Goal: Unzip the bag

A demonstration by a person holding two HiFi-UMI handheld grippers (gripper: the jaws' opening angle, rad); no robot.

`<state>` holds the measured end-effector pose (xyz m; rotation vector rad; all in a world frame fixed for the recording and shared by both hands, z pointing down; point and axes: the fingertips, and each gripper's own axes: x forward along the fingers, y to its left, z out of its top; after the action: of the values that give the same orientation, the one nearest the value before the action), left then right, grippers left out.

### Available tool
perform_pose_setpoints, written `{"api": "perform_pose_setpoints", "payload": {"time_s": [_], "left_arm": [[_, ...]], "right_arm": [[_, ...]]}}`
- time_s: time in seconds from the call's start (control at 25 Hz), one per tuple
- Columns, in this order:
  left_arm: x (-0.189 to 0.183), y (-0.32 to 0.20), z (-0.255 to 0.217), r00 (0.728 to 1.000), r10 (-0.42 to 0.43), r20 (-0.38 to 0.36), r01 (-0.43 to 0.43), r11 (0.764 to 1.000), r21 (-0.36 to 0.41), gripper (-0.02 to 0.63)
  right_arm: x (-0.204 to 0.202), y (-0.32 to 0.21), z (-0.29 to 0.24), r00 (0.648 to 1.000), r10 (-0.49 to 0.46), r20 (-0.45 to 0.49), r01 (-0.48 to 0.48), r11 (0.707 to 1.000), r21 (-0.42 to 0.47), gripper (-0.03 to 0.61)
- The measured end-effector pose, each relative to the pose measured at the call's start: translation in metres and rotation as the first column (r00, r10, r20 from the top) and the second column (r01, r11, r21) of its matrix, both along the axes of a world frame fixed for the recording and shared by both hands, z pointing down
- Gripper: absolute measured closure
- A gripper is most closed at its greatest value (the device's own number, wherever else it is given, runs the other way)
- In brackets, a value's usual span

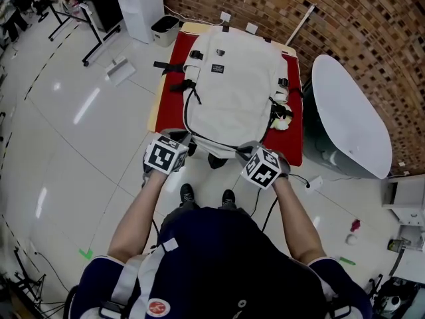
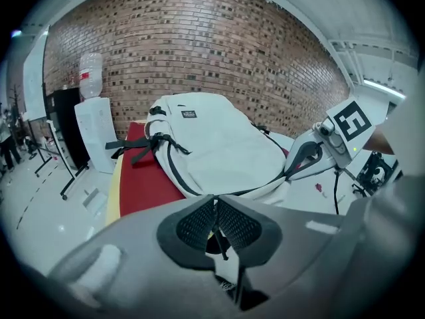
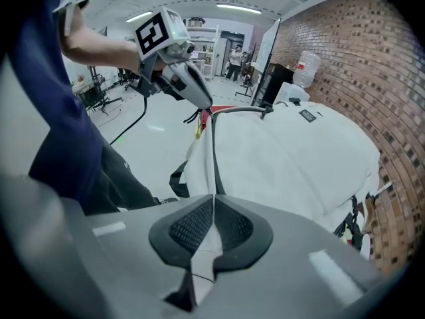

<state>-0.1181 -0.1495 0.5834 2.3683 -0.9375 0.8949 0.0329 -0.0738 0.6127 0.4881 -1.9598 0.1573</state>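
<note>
At the near edge of the bag (image 1: 229,92), my right gripper (image 3: 212,211) pinches it, my left gripper (image 2: 215,218) clamps the zip pull (image 2: 221,246), and most of the zip (image 1: 185,118) seems unopened.

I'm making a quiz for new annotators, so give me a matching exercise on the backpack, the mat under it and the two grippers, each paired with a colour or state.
Things:
1 backpack
2 mat
3 left gripper
4 right gripper

Colours or states:
A red
B jaws shut on the dark zipper pull
C off-white
D jaws shut on the backpack's pale fabric

Pairs: 1-C, 2-A, 3-B, 4-D
</note>
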Motion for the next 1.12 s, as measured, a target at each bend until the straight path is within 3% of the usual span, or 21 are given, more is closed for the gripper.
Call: {"api": "perform_pose_setpoints", "payload": {"time_s": [0.32, 1.12], "left_arm": [[-0.024, -0.028, -0.001, 0.997, 0.038, 0.068, -0.04, 0.999, 0.033, 0.594], [-0.024, -0.107, 0.006, 0.977, 0.131, 0.168, -0.146, 0.985, 0.086, 0.586]], "right_arm": [[0.001, 0.002, 0.005, 0.997, 0.077, -0.004, -0.077, 0.997, -0.014, 0.566], [0.004, 0.01, 0.009, 0.984, 0.175, -0.019, -0.176, 0.983, -0.049, 0.571]]}}
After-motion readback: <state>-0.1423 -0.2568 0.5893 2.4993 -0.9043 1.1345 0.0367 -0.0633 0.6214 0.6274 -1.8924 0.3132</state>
